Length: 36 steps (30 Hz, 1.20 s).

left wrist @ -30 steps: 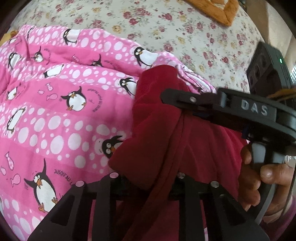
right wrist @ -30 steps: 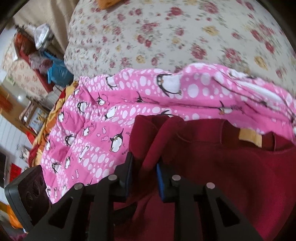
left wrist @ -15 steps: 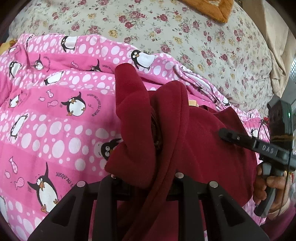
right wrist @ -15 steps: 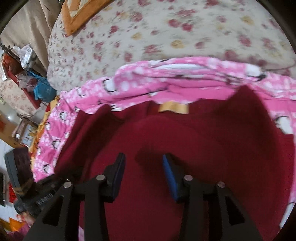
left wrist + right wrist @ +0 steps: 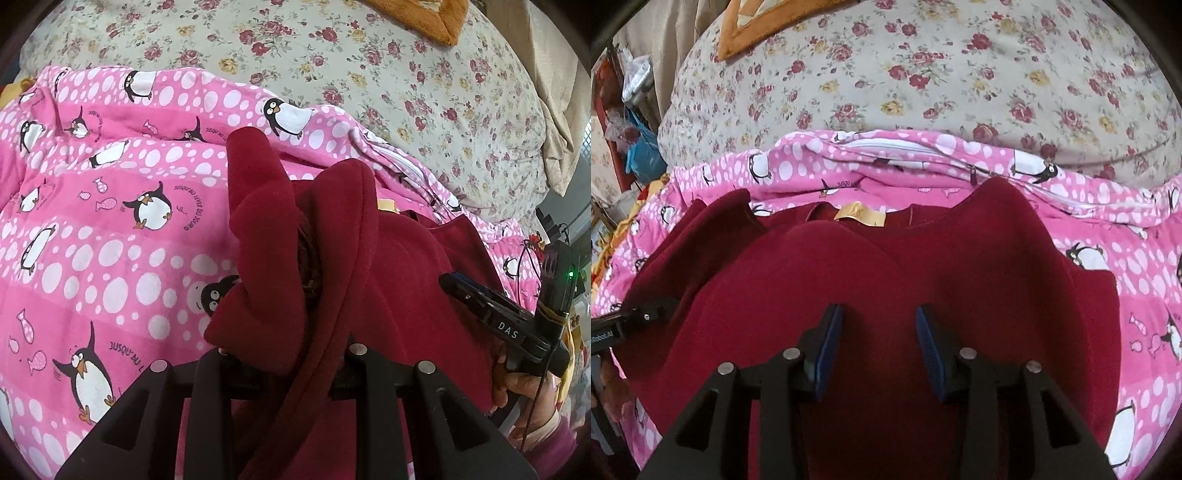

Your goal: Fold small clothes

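A dark red fleece garment [image 5: 905, 273] with a yellow neck label [image 5: 860, 216] lies on a pink penguin blanket [image 5: 1126, 280]. In the left wrist view my left gripper [image 5: 284, 363] is shut on a bunched fold of the red garment [image 5: 280, 236], lifted above the blanket [image 5: 92, 229]. In the right wrist view my right gripper [image 5: 879, 347] is open and empty, its blue pads [image 5: 829, 347] just above the garment's middle. The right gripper also shows in the left wrist view [image 5: 458, 286], at the garment's right side.
A floral bedsheet [image 5: 923, 74] covers the bed beyond the blanket. An orange cushion [image 5: 757, 22] lies at the far edge. Cluttered shelves and a blue bag [image 5: 642, 155] stand off the bed's left side.
My right gripper let go of the red fold, opened and moved right over the garment's middle. My left gripper kept its hold on the bunched fold.
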Tool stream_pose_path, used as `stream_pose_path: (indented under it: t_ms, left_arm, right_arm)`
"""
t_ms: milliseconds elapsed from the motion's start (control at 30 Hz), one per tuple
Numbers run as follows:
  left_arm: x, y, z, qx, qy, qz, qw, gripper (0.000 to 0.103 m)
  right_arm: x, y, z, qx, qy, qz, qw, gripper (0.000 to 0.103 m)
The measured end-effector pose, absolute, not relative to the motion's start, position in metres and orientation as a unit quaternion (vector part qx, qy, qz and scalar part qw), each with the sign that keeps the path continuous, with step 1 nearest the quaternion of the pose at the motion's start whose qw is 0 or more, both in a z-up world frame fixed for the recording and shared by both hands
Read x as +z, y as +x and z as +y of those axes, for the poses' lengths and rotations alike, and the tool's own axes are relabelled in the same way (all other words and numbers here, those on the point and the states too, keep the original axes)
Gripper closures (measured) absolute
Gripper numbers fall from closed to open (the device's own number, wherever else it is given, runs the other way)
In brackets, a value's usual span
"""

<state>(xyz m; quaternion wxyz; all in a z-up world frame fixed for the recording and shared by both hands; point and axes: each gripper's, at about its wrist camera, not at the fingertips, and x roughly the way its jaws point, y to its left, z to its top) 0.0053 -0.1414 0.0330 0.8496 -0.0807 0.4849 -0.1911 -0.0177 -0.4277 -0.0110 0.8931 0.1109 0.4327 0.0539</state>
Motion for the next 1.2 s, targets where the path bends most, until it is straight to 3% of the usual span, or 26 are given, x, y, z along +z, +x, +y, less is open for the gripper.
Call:
stream_pose_path:
  t_ms: [400,500,633,900,1200]
  left_arm:
    - [0.034,0.011,-0.149,-0.178,-0.082,0.502,0.842,0.083]
    - [0.042,0.009,-0.156,-0.189,-0.073,0.491,0.847,0.093]
    - [0.06,0.003,-0.164,-0.214,-0.088,0.488,0.842,0.094]
    - [0.093,-0.005,-0.195,-0.242,-0.114,0.5,0.824,0.094]
    - [0.113,-0.006,-0.273,-0.28,-0.108,0.525,0.796,0.094]
  right_arm:
    - [0.004,-0.031,-0.42,0.04,0.09,0.449,0.888,0.059]
    - [0.003,-0.048,-0.42,0.045,0.074,0.448,0.89,0.059]
    - [-0.002,-0.058,-0.42,0.045,0.07,0.427,0.9,0.058]
    - [0.006,-0.057,-0.435,0.064,0.11,0.448,0.885,0.058]
    - [0.01,-0.062,-0.5,0.062,0.257,0.43,0.863,0.057]
